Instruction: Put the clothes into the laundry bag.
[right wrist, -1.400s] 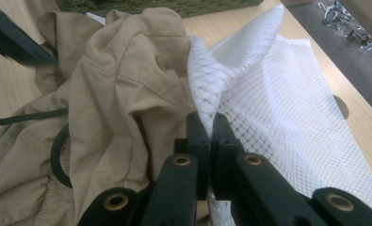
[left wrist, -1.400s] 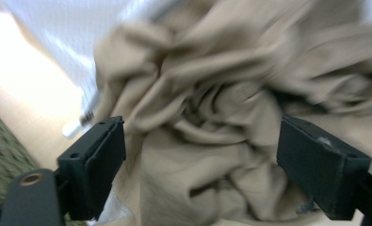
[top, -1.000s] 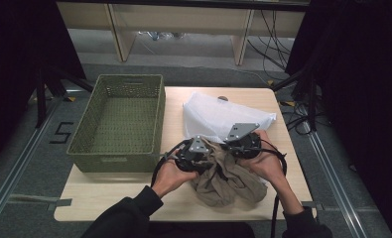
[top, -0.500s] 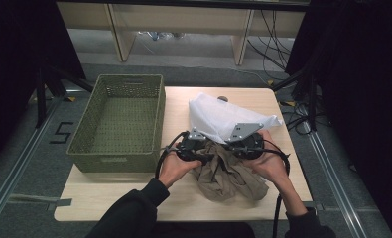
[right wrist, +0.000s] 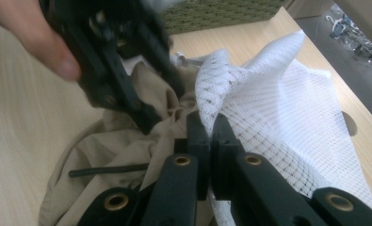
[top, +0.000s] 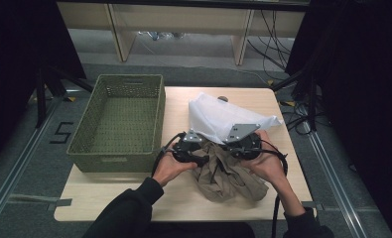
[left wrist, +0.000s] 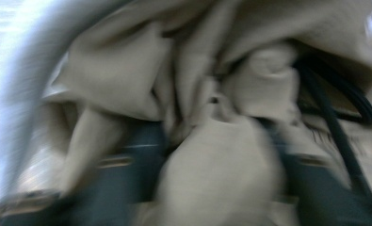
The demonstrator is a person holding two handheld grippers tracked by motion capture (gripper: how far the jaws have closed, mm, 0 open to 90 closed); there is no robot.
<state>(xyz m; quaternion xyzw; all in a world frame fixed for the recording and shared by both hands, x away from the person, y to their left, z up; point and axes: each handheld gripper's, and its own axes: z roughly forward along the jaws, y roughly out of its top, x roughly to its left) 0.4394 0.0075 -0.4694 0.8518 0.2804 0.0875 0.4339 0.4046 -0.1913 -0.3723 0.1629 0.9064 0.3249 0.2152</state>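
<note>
Left claw [top: 203, 159] is blurred and half buried in the tan garment [top: 228, 176], grip state can't tell. Right claw [right wrist: 211, 127] is clenched on the white mesh bag [top: 223, 115] edge. Bag runs toward 1 o'clock; garment bunched at worktop [top: 109, 198] centre, 6 o'clock of bag.

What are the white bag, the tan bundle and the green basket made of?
White bag: looks like synthetic mesh, its open net weave visible. Tan bundle: soft matte woven cloth, creased and crumpled. Green basket: probably moulded plastic imitating wicker, with perforated walls.
</note>
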